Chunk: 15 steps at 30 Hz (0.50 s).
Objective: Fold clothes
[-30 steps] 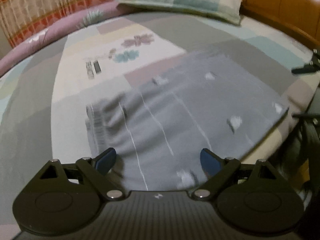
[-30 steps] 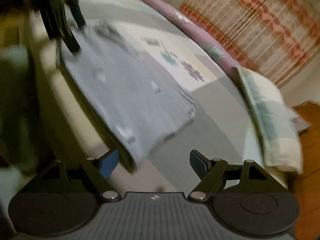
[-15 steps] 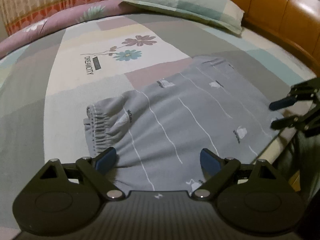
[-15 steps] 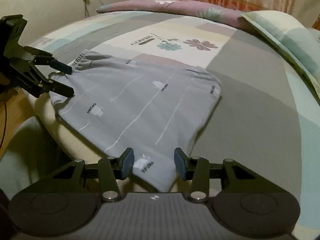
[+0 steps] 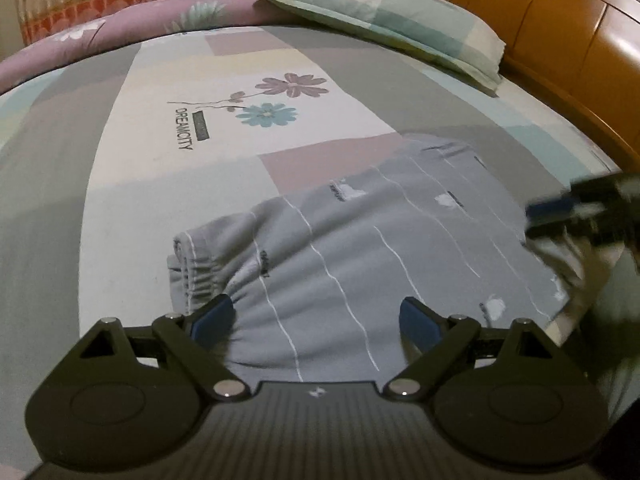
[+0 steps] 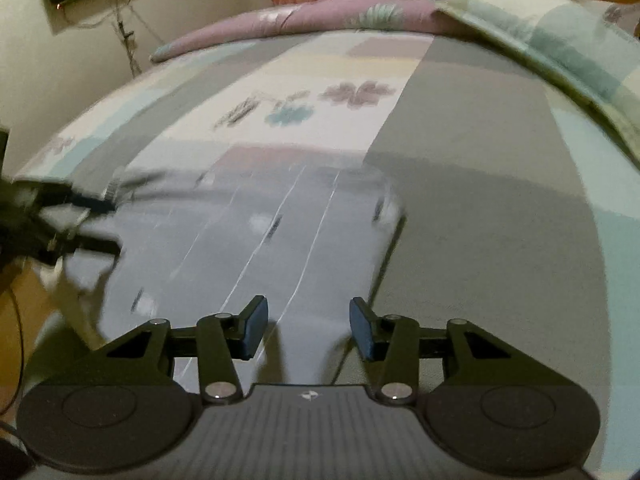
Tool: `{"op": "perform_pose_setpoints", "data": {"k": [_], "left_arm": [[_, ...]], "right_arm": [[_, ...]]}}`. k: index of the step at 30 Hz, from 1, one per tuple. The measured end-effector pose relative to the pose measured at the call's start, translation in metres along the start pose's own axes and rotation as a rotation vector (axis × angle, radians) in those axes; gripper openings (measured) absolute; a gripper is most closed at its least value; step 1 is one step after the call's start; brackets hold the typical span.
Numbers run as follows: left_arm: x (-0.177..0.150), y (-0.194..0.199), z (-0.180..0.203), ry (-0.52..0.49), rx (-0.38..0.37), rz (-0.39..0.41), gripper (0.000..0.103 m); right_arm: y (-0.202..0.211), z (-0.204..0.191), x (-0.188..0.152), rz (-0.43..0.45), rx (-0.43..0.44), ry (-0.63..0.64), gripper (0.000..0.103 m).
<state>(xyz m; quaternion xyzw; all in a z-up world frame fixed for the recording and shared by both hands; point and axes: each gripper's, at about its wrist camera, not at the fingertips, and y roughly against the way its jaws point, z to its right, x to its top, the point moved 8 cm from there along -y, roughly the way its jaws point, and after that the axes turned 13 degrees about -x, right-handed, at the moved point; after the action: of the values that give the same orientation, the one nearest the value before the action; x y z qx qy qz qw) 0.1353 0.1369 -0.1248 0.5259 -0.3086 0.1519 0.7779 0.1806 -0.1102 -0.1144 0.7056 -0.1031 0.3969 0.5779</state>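
- Near the bed's (image 5: 60, 208) front edge, the grey garment (image 5: 360, 248) lies flat on the sheet, its far end toward the headboard (image 5: 560, 40) corner and part of its near side at the mattress edge.
- My left gripper (image 5: 316, 318) hangs over the elastic waistband (image 5: 196, 264), jaws spread wide and released, both blue pads clear of the cloth.
- My right gripper (image 6: 306, 330) sits over the garment's near corner, jaws about halfway apart with cloth below them; the pads press on nothing that I can see.
- From the left wrist view, the right gripper is a dark blur at the garment's right edge, with a raised bit of cloth just beside it; whether it touches I cannot tell.
- Open sheet runs wide behind and left of the garment, up to the pillow (image 5: 392, 12) and the purple rolled quilt (image 5: 120, 36).
- Garment: soft knit, thin white wavy lines, small white motifs, gathered waistband. Sheet: smooth patchwork blocks with 2 printed flowers. Headboard: glossy wood.
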Motion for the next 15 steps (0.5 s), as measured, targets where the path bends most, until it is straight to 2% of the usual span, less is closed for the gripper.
{"op": "perform_pose_setpoints", "data": {"k": [3,6,9,11,13,14,15], "left_arm": [[0.002,-0.003,-0.001,0.002,0.000,-0.014,0.091],[0.002,-0.005,-0.003,0.012,-0.013,-0.016,0.091],[0.001,-0.002,-0.002,0.017,-0.023,-0.013,0.091],[0.001,-0.001,-0.001,0.019,-0.032,-0.012,0.091],[0.002,0.000,-0.001,0.020,-0.035,-0.013,0.091],[0.003,-0.001,-0.001,0.021,-0.037,-0.015,0.091],[0.003,-0.001,-0.002,0.021,-0.037,-0.017,0.091]], "right_arm": [[-0.011,0.014,0.034,0.053,-0.020,0.006,0.050],[-0.038,0.028,0.068,0.065,-0.009,0.010,0.047],[-0.070,0.036,0.085,0.018,0.001,0.027,0.042],[-0.090,0.037,0.086,-0.055,0.059,0.008,0.039],[-0.102,0.033,0.083,-0.093,0.105,-0.007,0.030],[-0.105,0.031,0.083,-0.093,0.118,-0.006,0.016],[-0.106,0.029,0.083,-0.091,0.128,-0.003,0.008]]}}
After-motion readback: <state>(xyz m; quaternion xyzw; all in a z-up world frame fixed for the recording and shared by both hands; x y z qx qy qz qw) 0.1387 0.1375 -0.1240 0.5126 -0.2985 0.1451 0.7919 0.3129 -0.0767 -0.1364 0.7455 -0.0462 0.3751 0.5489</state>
